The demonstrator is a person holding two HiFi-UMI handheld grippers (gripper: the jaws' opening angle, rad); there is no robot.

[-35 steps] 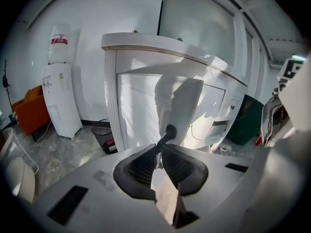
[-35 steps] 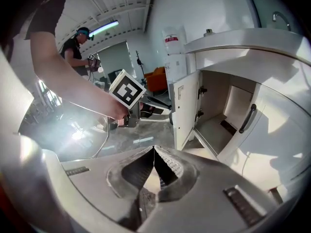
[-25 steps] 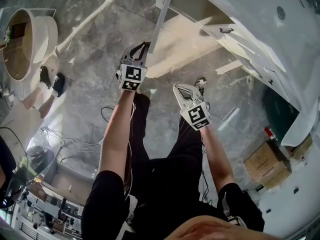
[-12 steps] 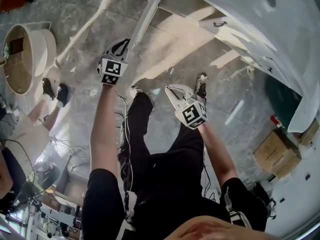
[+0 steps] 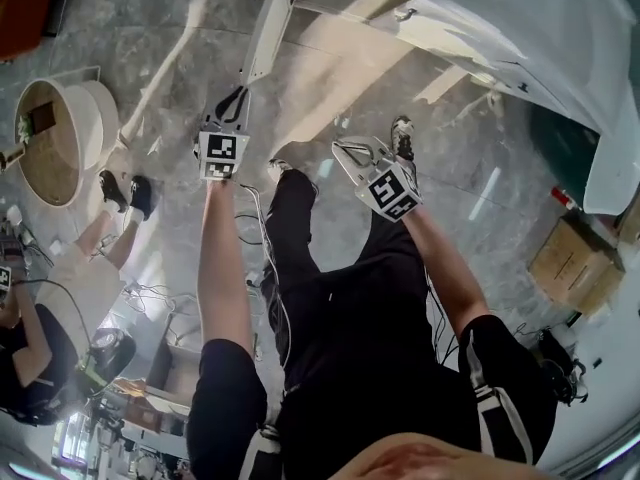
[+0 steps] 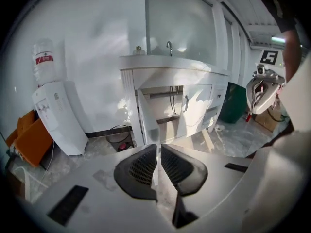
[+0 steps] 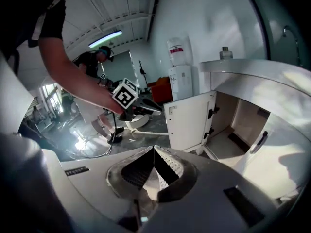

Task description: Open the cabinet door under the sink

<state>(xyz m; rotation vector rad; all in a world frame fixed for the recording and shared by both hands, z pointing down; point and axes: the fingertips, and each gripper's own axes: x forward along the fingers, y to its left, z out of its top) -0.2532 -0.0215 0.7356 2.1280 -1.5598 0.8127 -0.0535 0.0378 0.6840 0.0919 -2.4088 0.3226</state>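
The white cabinet under the sink has its left door swung wide open, seen edge-on in the left gripper view. Its right door with a bar handle stands slightly ajar. From the right gripper view the open left door shows its inner face and hinges, with the bare cabinet inside behind it. My left gripper is shut on nothing, well back from the door. My right gripper is also shut and empty. In the head view the left gripper sits just below the open door, the right gripper beside it.
A water dispenser and an orange object stand left of the cabinet, with a black basket by its foot. A green bin is at its right. Cardboard box, round tub, floor cables and another person are around.
My left gripper has drawn back from the door's edge toward the left. The left door stands further open. The right gripper has barely shifted.
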